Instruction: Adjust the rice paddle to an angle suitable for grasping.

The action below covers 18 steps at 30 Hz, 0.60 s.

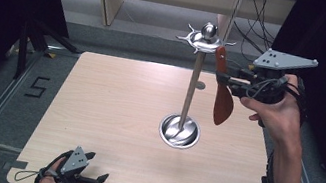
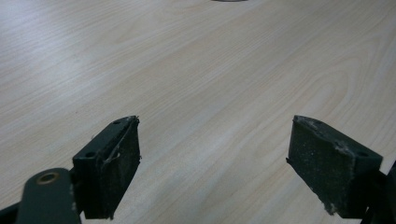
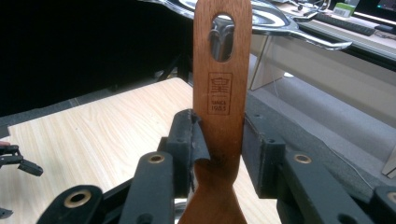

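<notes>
The right tongs (image 1: 232,81) clamp the wooden spatula (image 1: 223,99) with its hole beside a rack (image 1: 193,84) hook, probably for hanging; the left tongs (image 1: 93,179) rest wide at the bench's (image 1: 112,108) seven o'clock.

The left gripper (image 2: 212,163) hangs low over a pale wooden table (image 2: 196,70), its two black jaws rising from the near edge and standing wide apart with bare wood between them. The pads (image 2: 114,172) are scuffed and dusted with pale specks, and the left pad's edge looks frayed. A round brass-coloured rivet (image 2: 48,178) sits in the arm at the near left. At the far edge, a sliver of something grey and metallic (image 2: 229,0) just shows.
</notes>
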Motion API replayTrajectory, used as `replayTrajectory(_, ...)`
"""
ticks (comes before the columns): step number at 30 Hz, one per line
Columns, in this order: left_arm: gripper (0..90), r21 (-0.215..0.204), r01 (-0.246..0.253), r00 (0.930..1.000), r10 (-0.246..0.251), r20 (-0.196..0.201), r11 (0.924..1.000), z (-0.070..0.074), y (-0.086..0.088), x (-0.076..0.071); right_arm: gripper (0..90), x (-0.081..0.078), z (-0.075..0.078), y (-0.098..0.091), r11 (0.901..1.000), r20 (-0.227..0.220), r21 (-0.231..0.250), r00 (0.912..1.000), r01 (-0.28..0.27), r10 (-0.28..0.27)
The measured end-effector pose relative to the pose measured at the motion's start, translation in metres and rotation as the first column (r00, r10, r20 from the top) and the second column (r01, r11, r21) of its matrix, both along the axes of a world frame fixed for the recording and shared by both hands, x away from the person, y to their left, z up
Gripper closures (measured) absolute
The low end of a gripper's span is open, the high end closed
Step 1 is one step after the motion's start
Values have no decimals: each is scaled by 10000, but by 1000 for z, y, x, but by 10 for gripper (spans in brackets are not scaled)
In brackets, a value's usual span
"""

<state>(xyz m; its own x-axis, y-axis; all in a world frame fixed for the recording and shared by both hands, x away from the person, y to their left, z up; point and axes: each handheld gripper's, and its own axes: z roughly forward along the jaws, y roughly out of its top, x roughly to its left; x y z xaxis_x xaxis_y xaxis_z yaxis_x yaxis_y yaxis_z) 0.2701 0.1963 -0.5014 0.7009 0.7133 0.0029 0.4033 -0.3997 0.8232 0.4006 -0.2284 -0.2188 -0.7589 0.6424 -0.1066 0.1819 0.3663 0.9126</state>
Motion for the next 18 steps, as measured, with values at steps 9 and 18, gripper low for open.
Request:
replayTrajectory(9,160,-39,-33,10000,33,-28,10000,0,0,0,670,1,-5,-2,9999,3,161,10000,-59,59)
replayTrajectory(18,160,-250,-211,9996,206,-176,9995,-1,-2,-1,667,-1,-10,-3,9988,29,420,9997,-262,261)
